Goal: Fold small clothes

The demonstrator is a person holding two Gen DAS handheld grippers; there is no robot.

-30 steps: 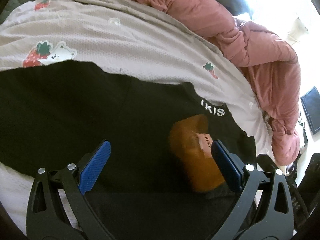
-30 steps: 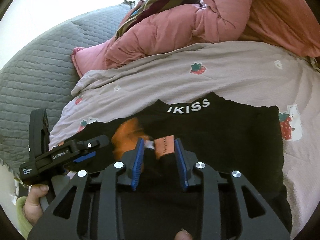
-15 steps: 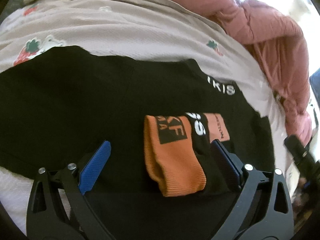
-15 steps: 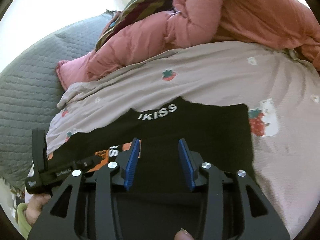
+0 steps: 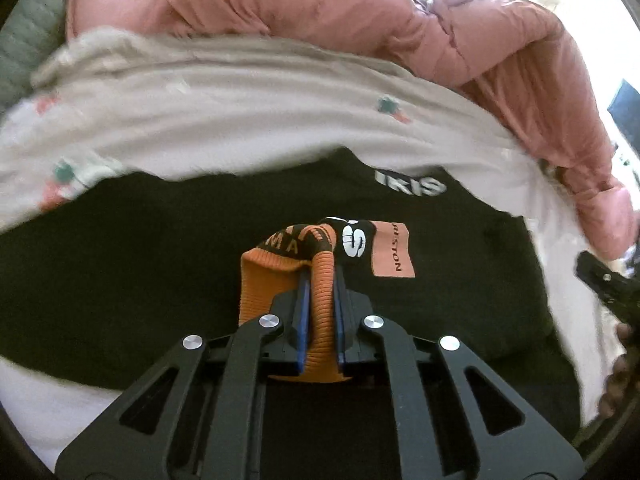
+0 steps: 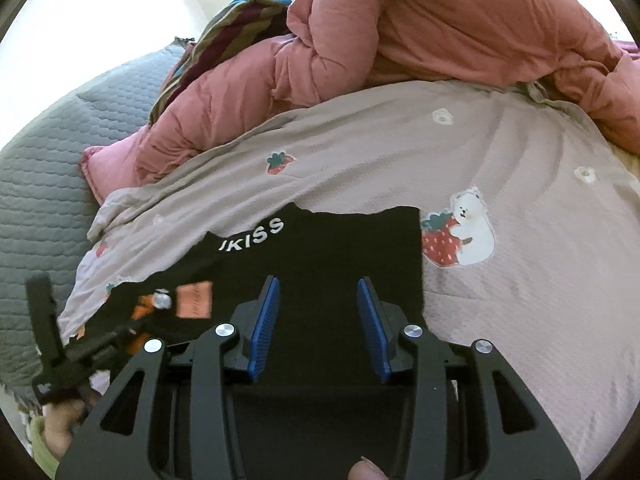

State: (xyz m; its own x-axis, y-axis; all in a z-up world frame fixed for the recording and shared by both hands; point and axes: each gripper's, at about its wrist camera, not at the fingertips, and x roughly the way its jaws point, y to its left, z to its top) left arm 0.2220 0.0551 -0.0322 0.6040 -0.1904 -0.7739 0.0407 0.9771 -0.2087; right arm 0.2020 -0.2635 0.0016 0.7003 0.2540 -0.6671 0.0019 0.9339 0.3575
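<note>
Sock, orange ribbed cuff with black lettered band, bunched between the pads of left gripper, pinched tight; right gripper spread over black garment, nothing between.

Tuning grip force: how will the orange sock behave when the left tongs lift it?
Likely floppy: the orange sock already bunches into a ridge between the left tongs. Probably light, being thin ribbed knit. The free end should droop and drag over the black garment.

Both claws: black frames w/ blue pads, silver screws; green sleeve.
</note>
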